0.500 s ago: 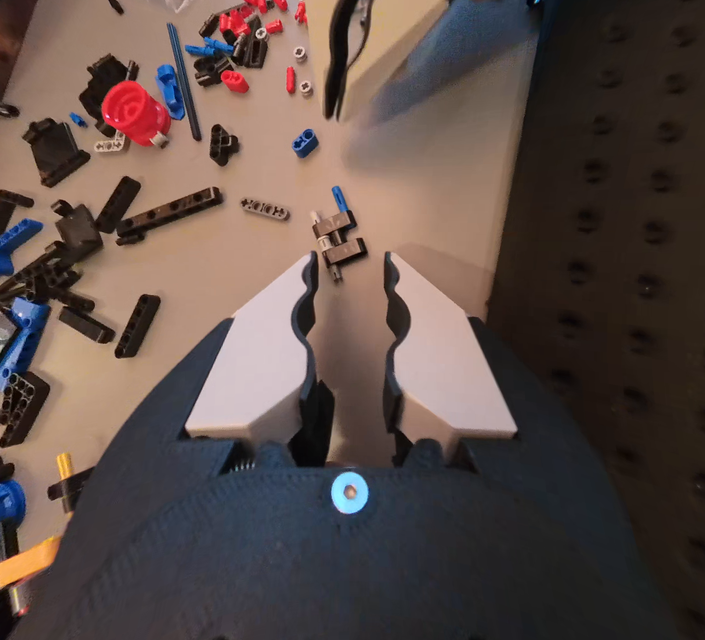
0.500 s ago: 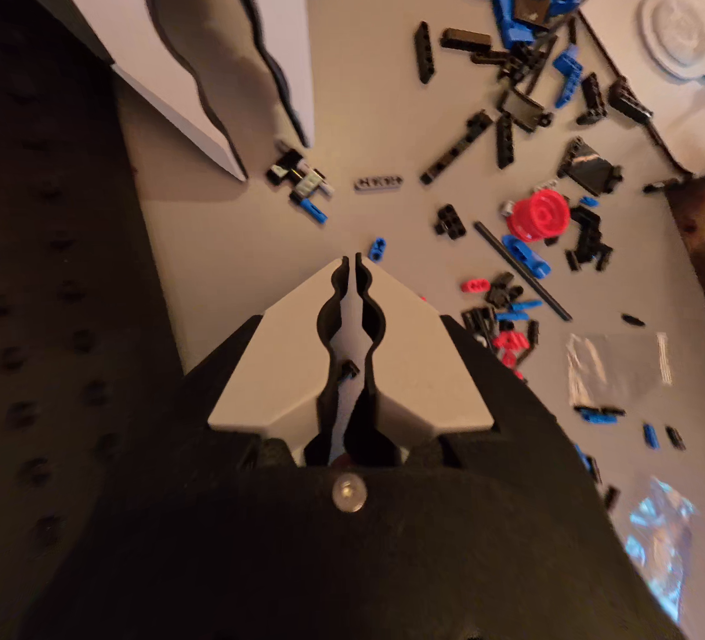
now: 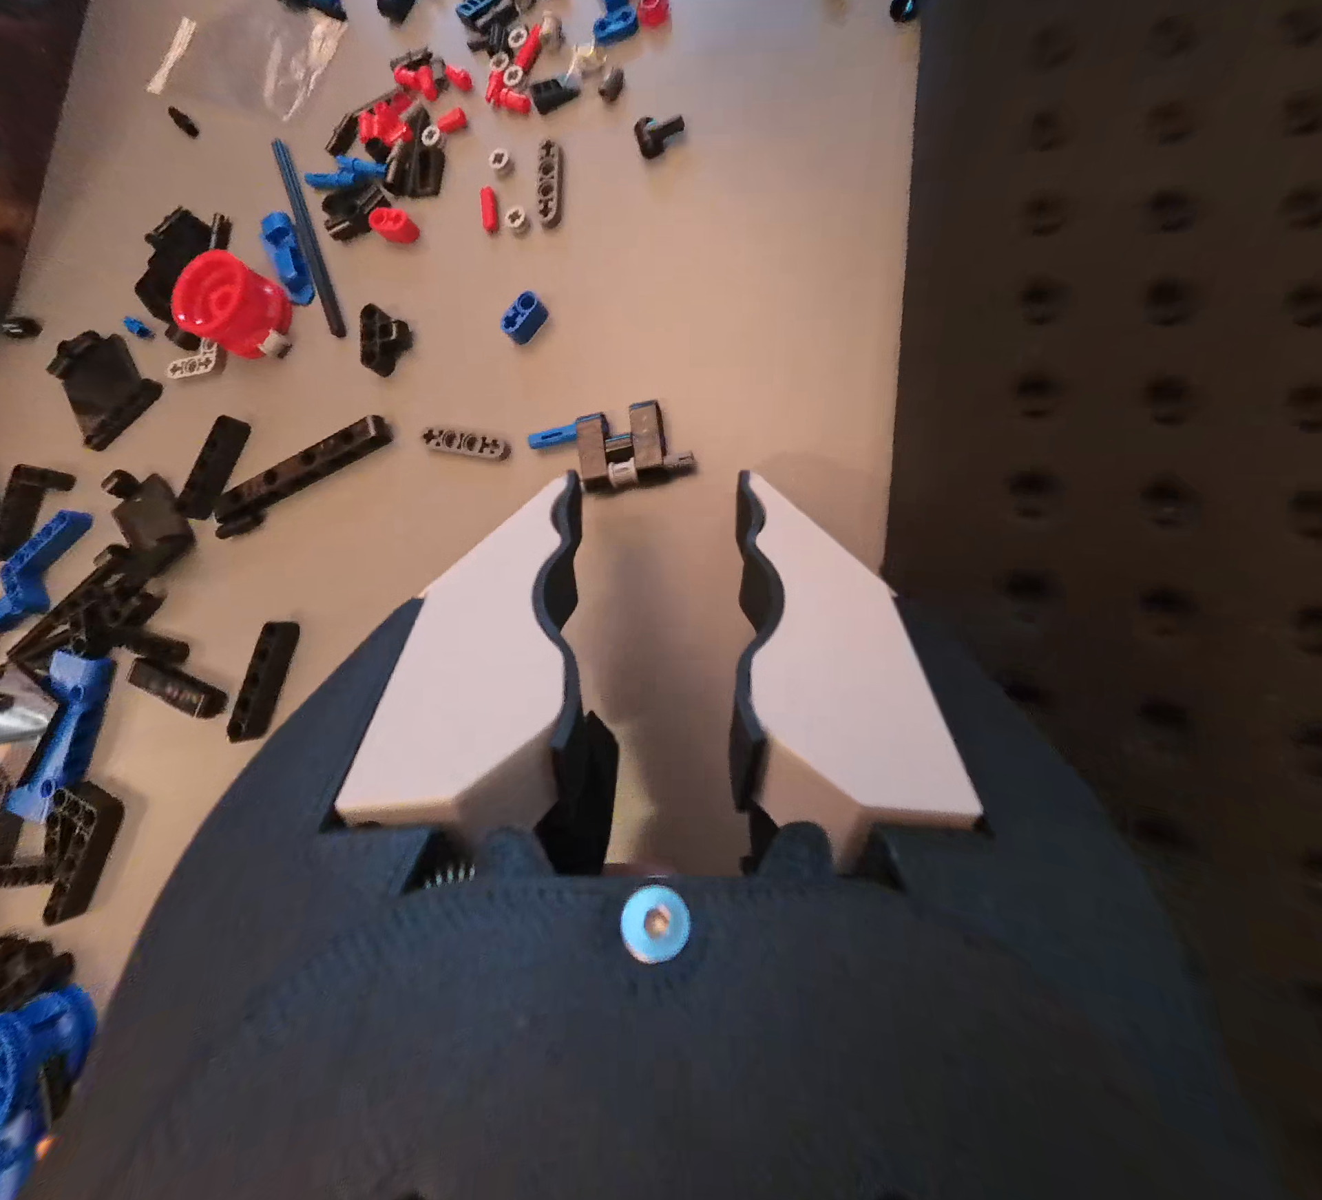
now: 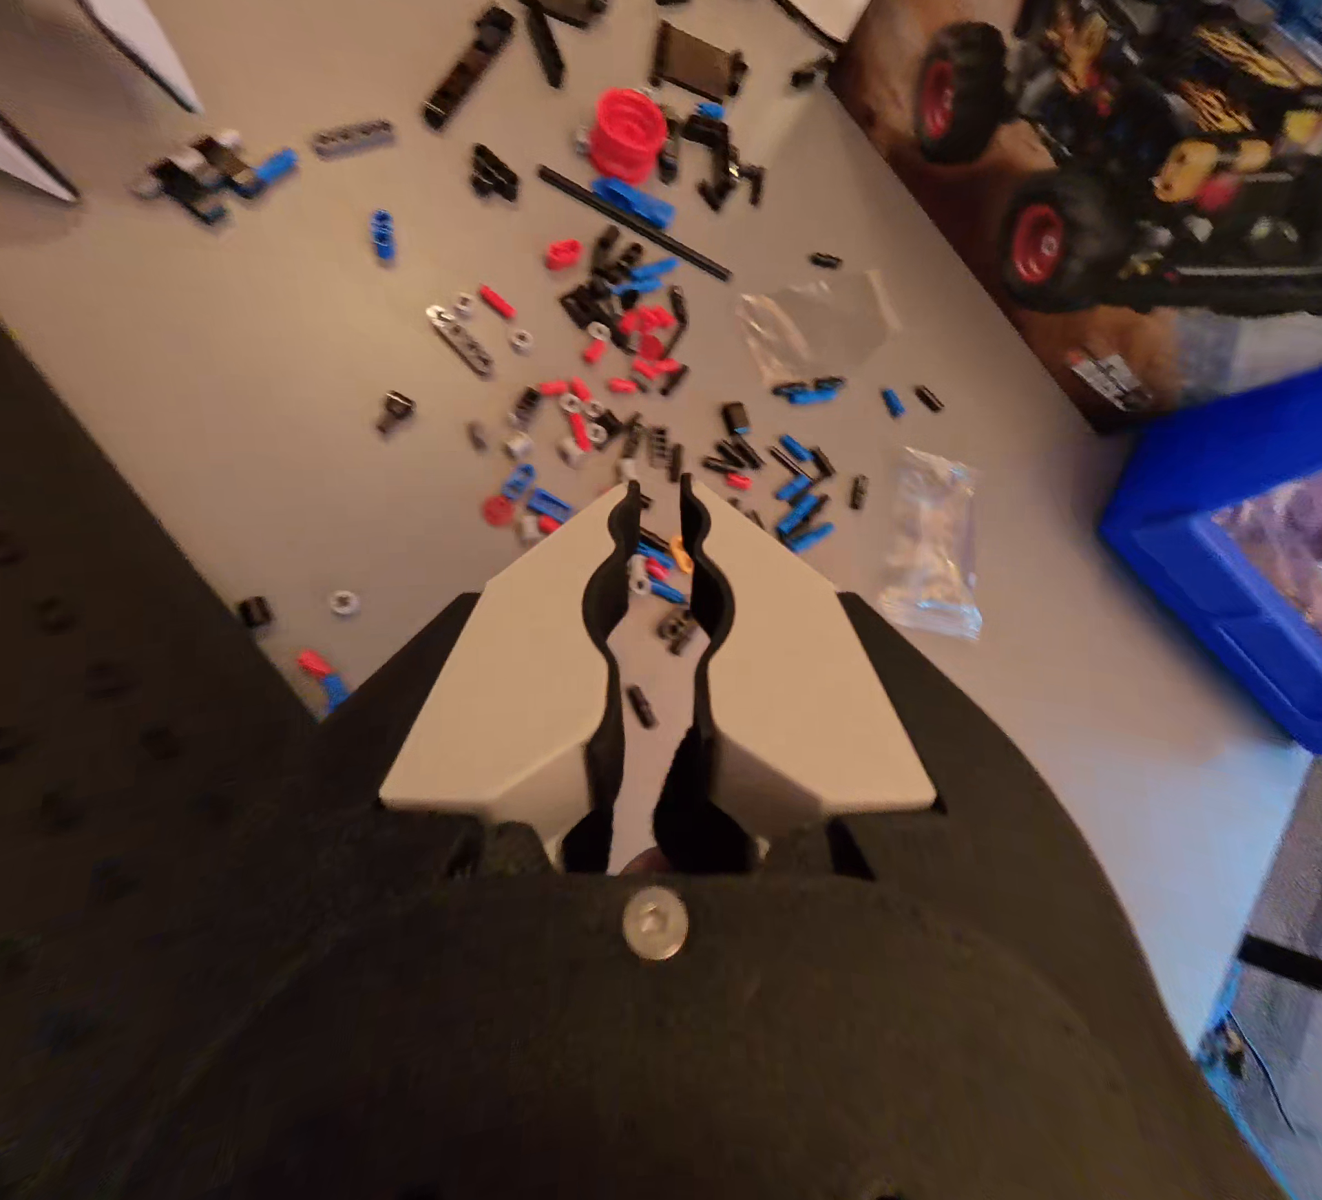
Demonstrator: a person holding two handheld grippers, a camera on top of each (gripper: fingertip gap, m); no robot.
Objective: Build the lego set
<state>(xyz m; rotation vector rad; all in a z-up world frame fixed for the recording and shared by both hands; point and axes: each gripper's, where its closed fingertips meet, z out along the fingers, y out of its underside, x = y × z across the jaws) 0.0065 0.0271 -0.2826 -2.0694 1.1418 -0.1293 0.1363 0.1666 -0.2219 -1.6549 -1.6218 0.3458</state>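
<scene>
A small black assembly with a blue pin (image 3: 622, 443) lies on the grey table (image 3: 715, 271), just beyond my left gripper (image 3: 658, 486), which is open and empty. The assembly also shows in the right wrist view (image 4: 207, 171), with the left gripper's fingers (image 4: 107, 7) beside it at the top left. My right gripper (image 4: 659, 487) hovers over a scatter of small red, blue and black parts (image 4: 608, 393), its jaws a narrow gap apart. A small black pin (image 4: 639, 704) shows in that gap. I cannot tell whether it is held or lies on the table.
A red wheel hub (image 3: 229, 307) and a long black axle (image 3: 307, 236) lie among black beams at the left. A dark perforated mat (image 3: 1109, 379) borders the table. The set's box (image 4: 1109, 128), a blue bin (image 4: 1216, 558) and a clear bag (image 4: 930, 558) lie to the right.
My right gripper has swung away from the left one to the small-parts pile and its jaws have parted slightly. The left jaws are wider. The assembly now lies crosswise.
</scene>
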